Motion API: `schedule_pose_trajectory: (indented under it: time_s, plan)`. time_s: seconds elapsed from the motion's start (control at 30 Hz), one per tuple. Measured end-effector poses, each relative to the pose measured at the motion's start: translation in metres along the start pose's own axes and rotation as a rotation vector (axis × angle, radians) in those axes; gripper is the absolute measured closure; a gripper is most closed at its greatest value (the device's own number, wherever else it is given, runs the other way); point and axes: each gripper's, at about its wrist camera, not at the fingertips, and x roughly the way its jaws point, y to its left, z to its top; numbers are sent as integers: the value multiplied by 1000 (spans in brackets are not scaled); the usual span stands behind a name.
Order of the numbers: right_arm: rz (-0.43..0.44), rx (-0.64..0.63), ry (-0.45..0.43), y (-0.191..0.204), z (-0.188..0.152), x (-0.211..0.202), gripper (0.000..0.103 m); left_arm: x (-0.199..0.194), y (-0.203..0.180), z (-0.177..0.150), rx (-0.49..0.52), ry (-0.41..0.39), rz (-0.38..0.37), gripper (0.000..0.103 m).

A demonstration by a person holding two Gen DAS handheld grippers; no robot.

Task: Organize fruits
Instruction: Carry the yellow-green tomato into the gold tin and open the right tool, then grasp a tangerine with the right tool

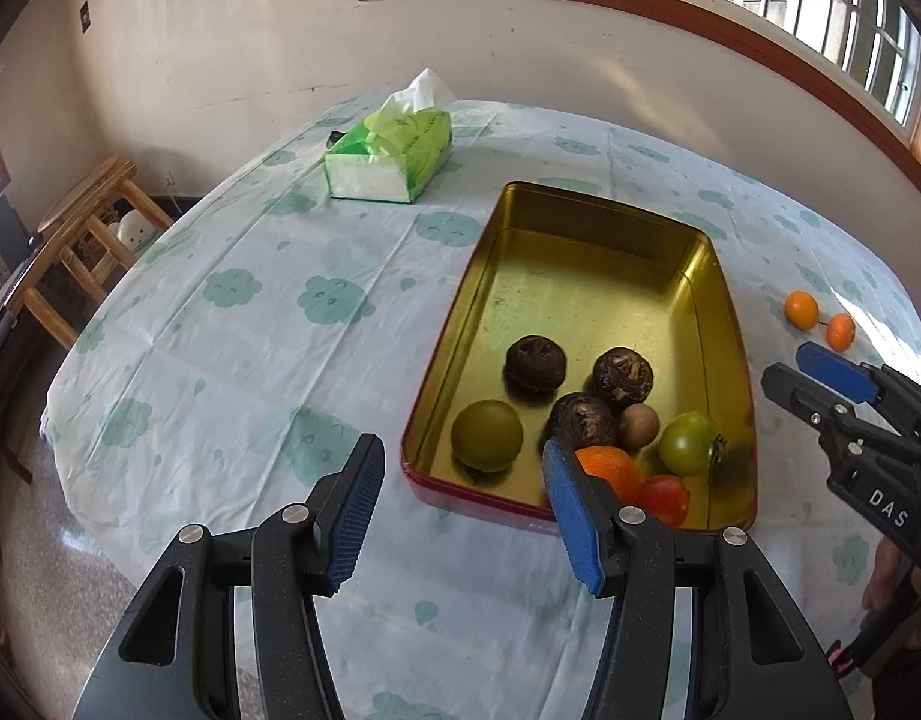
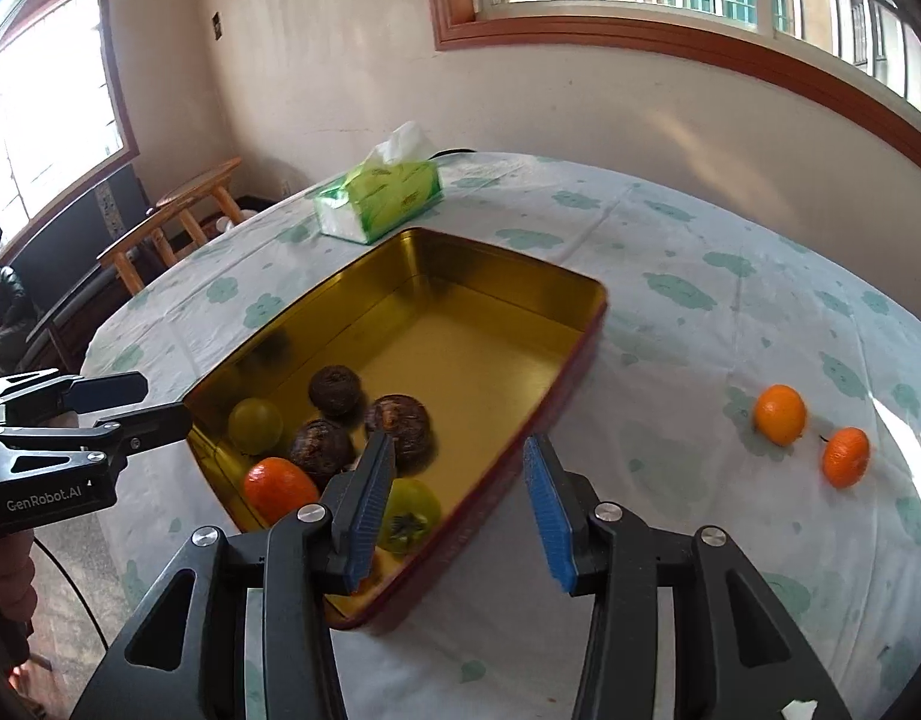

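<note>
Room: plain wall, wood-framed windows, round table under a white tablecloth with green cloud print (image 1: 232, 324).
Tin: gold rectangular metal tin with red outer wall (image 1: 580, 204), mid-table; likely the collection point.
Contents: three dark brown wrinkled round fruits (image 1: 535, 363), round green fruit (image 1: 487, 435), small tan one (image 1: 638, 426), green tomato (image 1: 688, 443), orange mandarin (image 1: 607, 468), red tomato (image 1: 664, 498), all bunched at the tin's near end.
Loose: two small orange mandarins (image 2: 779, 414), outside, toward the table's right edge, well apart from the tin.
Left gripper (image 1: 463, 510): your fingers spread, empty, at the tin's near-left corner.
Right gripper (image 2: 457, 507): fingers spread, empty, over the tin's near-right wall; probably goes for the loose pair.
Clutter: green tissue pack (image 1: 391, 153), far side.
</note>
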Motion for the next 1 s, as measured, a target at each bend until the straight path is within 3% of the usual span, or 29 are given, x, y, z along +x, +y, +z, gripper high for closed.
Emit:
schedule_pose_trajectory:
  time_s: [0.27, 0.43, 0.83, 0.93, 1.0]
  plan:
    - [-240, 166, 16, -117, -26, -21, 55, 3, -54, 9, 85, -1, -73, 46]
    - [-306, 221, 23, -165, -28, -14, 51, 11, -96, 21, 135, 3, -114, 46]
    - [-312, 214, 72, -199, -9, 39, 53, 37, -192, 50, 219, -1, -188, 45]
    - [-305, 208, 87, -203, -11, 44, 65, 49, -209, 55, 215, 1, -193, 45]
    - [-293, 207, 83, -204, -14, 42, 67, 57, -221, 59, 212, 1, -206, 45]
